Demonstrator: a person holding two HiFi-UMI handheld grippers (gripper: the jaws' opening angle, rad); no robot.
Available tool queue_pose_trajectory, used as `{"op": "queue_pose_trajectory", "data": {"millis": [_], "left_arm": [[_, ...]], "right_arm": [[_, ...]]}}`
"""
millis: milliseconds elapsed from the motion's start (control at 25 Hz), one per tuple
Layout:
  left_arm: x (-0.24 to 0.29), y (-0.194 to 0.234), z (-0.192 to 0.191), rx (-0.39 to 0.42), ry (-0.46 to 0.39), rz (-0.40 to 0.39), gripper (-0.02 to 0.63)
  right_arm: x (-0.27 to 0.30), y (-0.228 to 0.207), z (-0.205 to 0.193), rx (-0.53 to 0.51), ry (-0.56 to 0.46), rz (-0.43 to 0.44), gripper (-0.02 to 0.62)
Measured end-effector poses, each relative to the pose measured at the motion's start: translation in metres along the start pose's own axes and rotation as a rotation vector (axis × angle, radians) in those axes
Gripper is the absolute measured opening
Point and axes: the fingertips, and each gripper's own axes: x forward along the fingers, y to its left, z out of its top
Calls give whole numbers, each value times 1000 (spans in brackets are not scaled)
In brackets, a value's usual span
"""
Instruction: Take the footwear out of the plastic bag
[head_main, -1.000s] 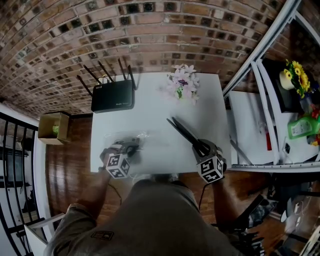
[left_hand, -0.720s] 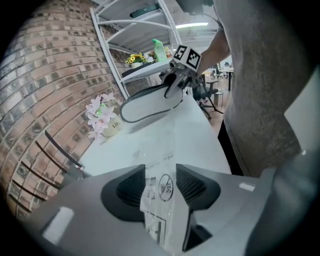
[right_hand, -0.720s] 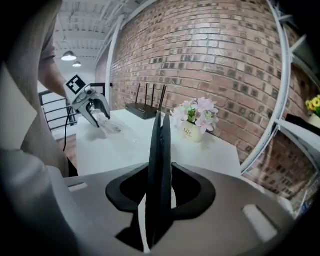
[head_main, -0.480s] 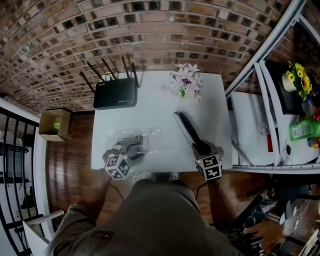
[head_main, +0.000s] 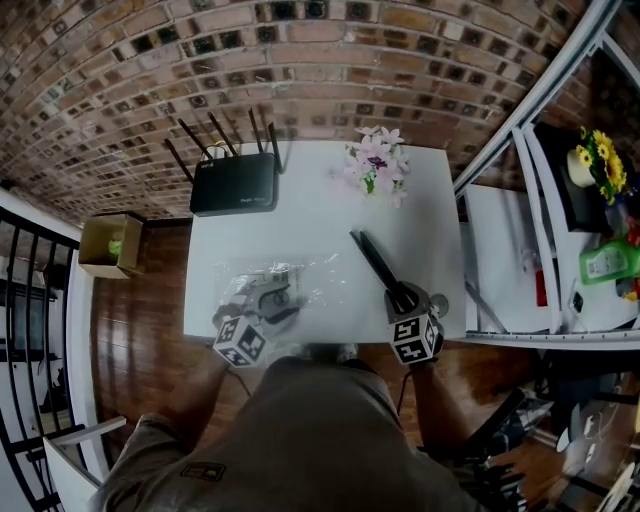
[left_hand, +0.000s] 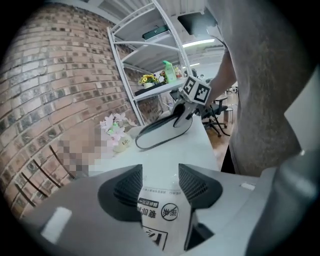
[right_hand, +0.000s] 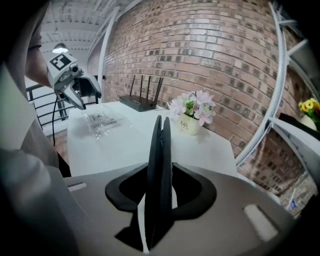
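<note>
Holding a pair of flat black slippers (head_main: 375, 262) over the right front of the white table (head_main: 300, 225), out of the bag, with the right gripper (head_main: 402, 298) clamped on one end, soles together and on edge. At the table's left front, easing off with the left gripper (left_hand: 160, 181): jaws just opened and standing wide apart, the crumpled clear plastic bag (head_main: 285, 280) between them but unpressed. Along the table's back edge, a black router (head_main: 232, 185) at left and pink flowers (head_main: 378, 165) at right.
</note>
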Motion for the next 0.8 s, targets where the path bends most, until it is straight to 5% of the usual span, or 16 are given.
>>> {"op": "queue_pose_trajectory", "data": {"millis": [240, 800], "left_arm": [[4, -6, 8, -1, -17, -10, 227], [10, -11, 15, -15, -8, -8, 225]], "right_arm": [[2, 16, 2, -164, 25, -5, 156], [0, 37, -2, -191, 22, 102, 228]]}}
